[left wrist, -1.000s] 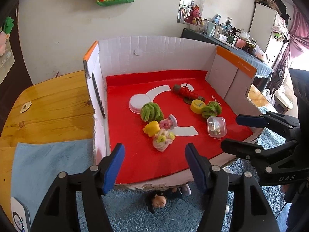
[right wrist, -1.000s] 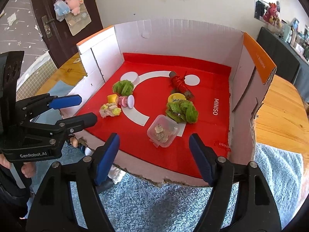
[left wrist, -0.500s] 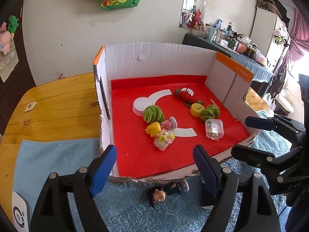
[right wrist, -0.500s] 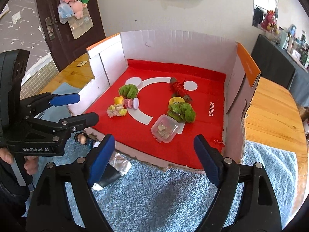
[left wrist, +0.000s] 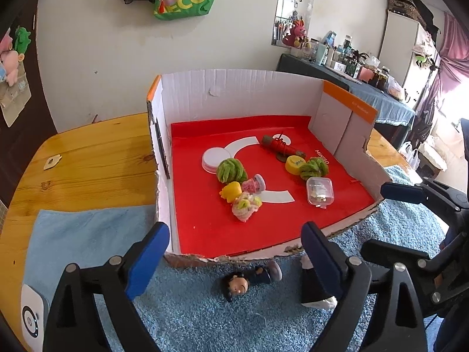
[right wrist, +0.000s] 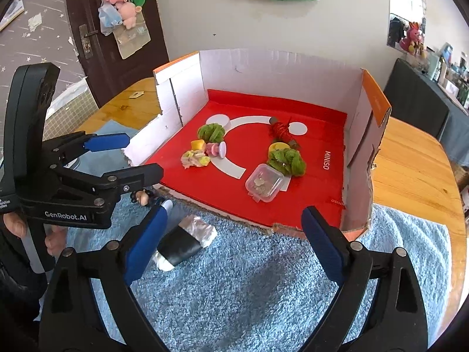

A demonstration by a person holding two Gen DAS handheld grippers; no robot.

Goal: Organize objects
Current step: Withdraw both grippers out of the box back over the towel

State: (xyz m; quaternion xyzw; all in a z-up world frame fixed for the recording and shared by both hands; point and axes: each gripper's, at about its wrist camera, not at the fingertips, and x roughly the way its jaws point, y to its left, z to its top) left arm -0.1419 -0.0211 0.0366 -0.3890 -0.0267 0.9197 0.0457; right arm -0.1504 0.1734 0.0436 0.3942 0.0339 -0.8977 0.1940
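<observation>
Left wrist: both hand-held grippers [left wrist: 234, 252] [right wrist: 234, 234] wide, two green pompoms [left wrist: 231, 170], perhaps one figurine [left wrist: 249, 280].

I see box [left wrist: 243, 94] front open, walls on 3 sides. Toys cluster mid-floor; near red strip [left wrist: 222, 234] free. Doll [left wrist: 249, 278] & roll [right wrist: 184, 243] lie on rug [right wrist: 263, 278] before opening.

Left handheld gripper [left wrist: 234, 252]: matte black plastic frame, triangular cut-outs, silver screw heads at pivots, two blue rubbery finger pads [left wrist: 146, 259]. Right handheld gripper [right wrist: 233, 243]: same black build, silver screws, same blue pads [right wrist: 322, 245]. From the right wrist view, the left unit's side reads white "GenRobot.AI"; bare-skinned hand [right wrist: 55, 239] around its grey handle, dark sleeve.
</observation>
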